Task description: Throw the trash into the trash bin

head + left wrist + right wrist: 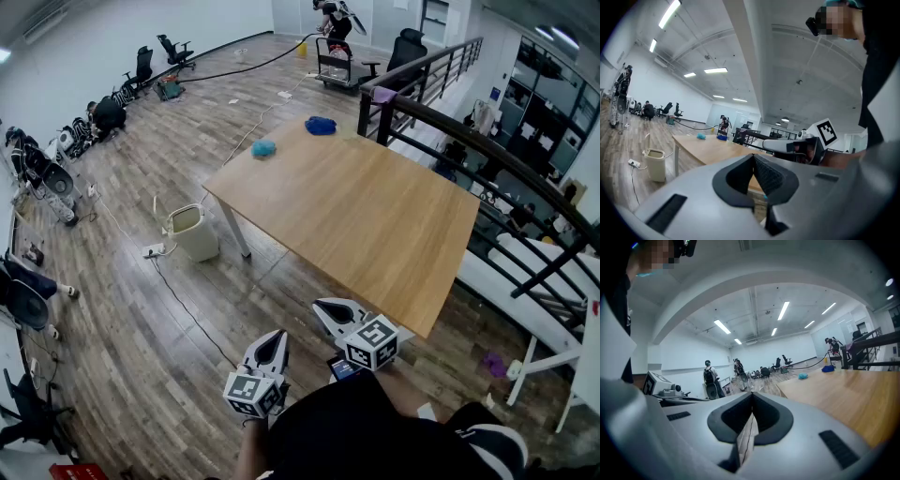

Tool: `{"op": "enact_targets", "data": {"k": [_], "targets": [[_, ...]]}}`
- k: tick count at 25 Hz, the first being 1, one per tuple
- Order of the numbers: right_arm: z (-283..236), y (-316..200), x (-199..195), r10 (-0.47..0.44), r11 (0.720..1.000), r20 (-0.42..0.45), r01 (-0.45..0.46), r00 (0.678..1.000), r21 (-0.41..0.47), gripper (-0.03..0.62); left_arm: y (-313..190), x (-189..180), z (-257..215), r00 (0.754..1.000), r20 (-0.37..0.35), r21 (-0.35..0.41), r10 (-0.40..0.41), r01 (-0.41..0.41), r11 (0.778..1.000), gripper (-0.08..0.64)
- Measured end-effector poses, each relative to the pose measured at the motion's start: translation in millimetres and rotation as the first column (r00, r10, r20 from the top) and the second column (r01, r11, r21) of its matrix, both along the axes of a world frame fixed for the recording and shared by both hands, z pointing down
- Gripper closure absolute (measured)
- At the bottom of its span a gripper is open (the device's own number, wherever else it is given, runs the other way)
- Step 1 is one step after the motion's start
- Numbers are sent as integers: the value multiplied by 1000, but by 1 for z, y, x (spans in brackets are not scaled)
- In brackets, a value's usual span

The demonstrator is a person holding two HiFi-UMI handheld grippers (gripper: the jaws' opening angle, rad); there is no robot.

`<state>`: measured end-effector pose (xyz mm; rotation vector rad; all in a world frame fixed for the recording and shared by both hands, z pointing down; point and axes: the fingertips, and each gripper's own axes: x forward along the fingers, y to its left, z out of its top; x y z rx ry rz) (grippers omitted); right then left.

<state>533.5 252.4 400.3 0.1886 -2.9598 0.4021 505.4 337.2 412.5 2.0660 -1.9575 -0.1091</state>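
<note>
A: Room is a large open hall with a wood-plank floor (141, 309), white walls and strip lights overhead. One light-wood counter (375, 216) stands ahead, and a dark railing (469, 141) runs along its right side.

B: Fingers?

A: Left gripper (276, 337): in its own view the fingers (771, 176) are pressed together tip to tip, with nothing between them. Right gripper (323, 307): same, the fingers (766, 413) are closed flat on each other and empty. Both are held low in front of the person, just short of the counter's near corner, and touch nothing.

B: Trash?

A: Two pieces, both at the counter's far end. The teal scrap (263, 148) lies near the far left corner. The blue scrap (321, 126) lies by the far edge, to its right. They are apart, not touching, and both are well away from the grippers.

B: Container?

A: One cream trash bin (192, 232) stands upright on the floor just beside the counter's left leg, on the teal scrap's side. I cannot tell what is in it: the head view shows only a pale top, and in the left gripper view it is too small to see inside.

B: Anything by it?

A: A white power strip (153, 250) with its cable lies on the floor just left of the bin.
</note>
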Motion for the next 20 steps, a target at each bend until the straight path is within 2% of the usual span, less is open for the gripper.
{"op": "enact_targets", "data": {"k": [4, 7, 10, 13, 15, 20], "targets": [[-15, -40, 2, 6, 1000, 36, -5, 999, -12, 595, -40, 11, -32, 997, 48, 58, 52, -55, 997, 554], [-6, -59, 2, -10, 998, 57, 14, 998, -65, 595, -59, 18, -37, 997, 44, 81, 60, -63, 995, 552], [7, -65, -1, -26, 994, 59, 32, 998, -102, 595, -67, 27, -23, 997, 46, 49, 60, -62, 997, 554], [15, -59, -5, -72, 991, 61, 79, 995, -109, 595, -70, 37, -11, 992, 91, 6, 82, -83, 997, 552], [18, -62, -10, -76, 989, 66, 84, 995, -122, 595, -75, 32, -9, 991, 103, -13, 81, -80, 997, 554], [18, -99, -28, -19, 987, 71, 30, 997, -160, 595, -89, 0, -13, 994, 88, -9, 57, -56, 998, 554]]}}
